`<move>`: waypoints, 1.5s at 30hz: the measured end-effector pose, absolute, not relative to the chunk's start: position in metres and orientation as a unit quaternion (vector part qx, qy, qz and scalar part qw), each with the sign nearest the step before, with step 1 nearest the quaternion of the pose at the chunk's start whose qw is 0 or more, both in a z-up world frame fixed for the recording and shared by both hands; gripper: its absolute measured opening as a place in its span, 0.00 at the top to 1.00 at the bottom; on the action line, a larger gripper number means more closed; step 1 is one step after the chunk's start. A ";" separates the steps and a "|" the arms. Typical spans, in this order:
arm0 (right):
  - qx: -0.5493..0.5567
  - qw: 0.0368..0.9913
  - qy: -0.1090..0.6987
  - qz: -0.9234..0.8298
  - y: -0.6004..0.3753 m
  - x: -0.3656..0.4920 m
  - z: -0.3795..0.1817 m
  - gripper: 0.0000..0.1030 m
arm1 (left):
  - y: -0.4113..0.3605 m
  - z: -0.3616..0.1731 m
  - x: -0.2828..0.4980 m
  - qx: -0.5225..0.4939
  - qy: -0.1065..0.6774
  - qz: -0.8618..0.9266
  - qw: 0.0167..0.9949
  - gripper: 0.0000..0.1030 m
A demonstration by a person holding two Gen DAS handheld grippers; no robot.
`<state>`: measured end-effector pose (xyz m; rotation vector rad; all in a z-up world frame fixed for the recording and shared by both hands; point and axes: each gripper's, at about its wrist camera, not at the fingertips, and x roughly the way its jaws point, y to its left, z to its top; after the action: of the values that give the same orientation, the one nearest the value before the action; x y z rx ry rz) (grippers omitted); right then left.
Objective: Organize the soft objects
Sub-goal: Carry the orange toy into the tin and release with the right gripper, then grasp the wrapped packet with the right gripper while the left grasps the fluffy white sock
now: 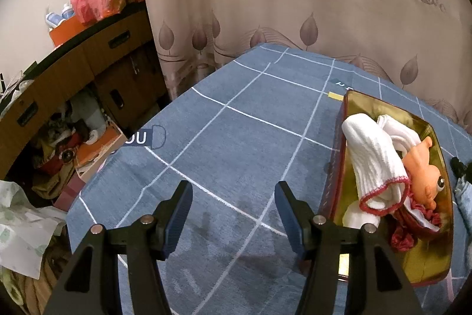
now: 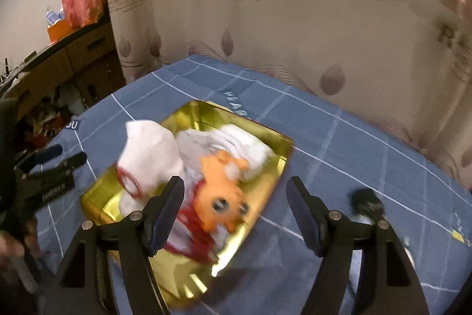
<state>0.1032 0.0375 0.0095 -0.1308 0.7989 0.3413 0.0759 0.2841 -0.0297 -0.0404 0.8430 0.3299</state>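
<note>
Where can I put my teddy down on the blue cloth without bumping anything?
The blue cloth is bare between the gold tin and the table's left edge. The tin itself is crowded: white gloves and an orange toy fill it. Right of the tin lies a small black object.

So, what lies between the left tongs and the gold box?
Only bare blue checked cloth in the left wrist view; the open left tongs stand beside the gold box.

Right wrist view blurred throughout: orange toy [image 2: 224, 191] and white cloths [image 2: 150, 155] lack sharp outlines; small dark object [image 2: 367, 201] at 4 o'clock unidentifiable. Gold tray [image 2: 283, 143] near corner hidden behind the right gripper [image 2: 234, 211]. Left wrist view: tray [image 1: 442, 155] and dark object [image 1: 460, 167] at 3 o'clock cut by the edge.
</note>
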 end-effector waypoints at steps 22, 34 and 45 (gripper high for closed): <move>0.016 0.874 0.484 0.041 -0.203 0.072 -0.051 0.23 | 0.271 -0.028 0.074 0.023 0.388 0.170 0.906 0.42; -0.011 0.857 0.507 0.091 -0.200 0.086 -0.084 0.21 | 0.194 0.005 0.049 0.101 0.362 0.039 0.926 0.42; 0.012 0.881 0.471 0.045 -0.225 0.078 -0.085 0.42 | 0.080 0.005 0.044 0.120 0.374 -0.108 0.913 0.42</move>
<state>0.0780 -0.2254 -0.0853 0.0240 0.9807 0.0938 0.0441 0.0801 0.0051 0.2466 0.7709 -0.2218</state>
